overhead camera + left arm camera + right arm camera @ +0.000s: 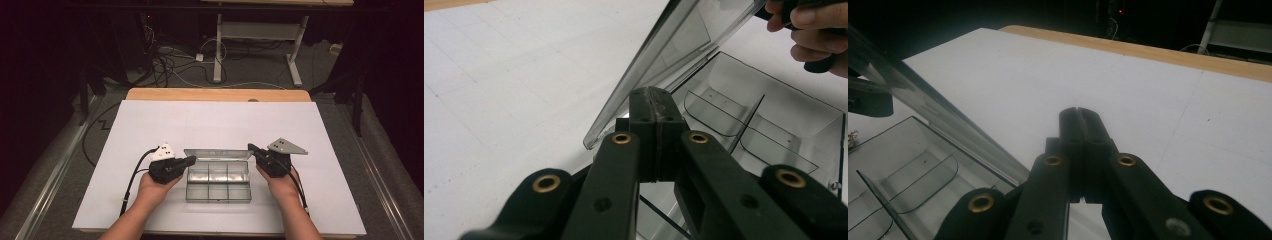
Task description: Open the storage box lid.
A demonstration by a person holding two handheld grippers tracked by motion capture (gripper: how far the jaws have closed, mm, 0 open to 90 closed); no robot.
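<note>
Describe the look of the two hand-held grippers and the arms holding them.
The left hand-held gripper and the right hand-held gripper are black, each with two flat black jaws on linkage arms studded with brass-coloured rivets. A grey three-cornered plate with small holes tops each, and a black cable trails back. The forearms are bare, with no sleeves visible.

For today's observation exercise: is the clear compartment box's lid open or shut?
Open. The lid stands raised off the clear box, leaving its compartments uncovered, in both claw views.

Compartment box [218, 187] at table's [150, 125] near middle; left gripper [190, 160] at its left, right gripper [251, 148] at right.
</note>
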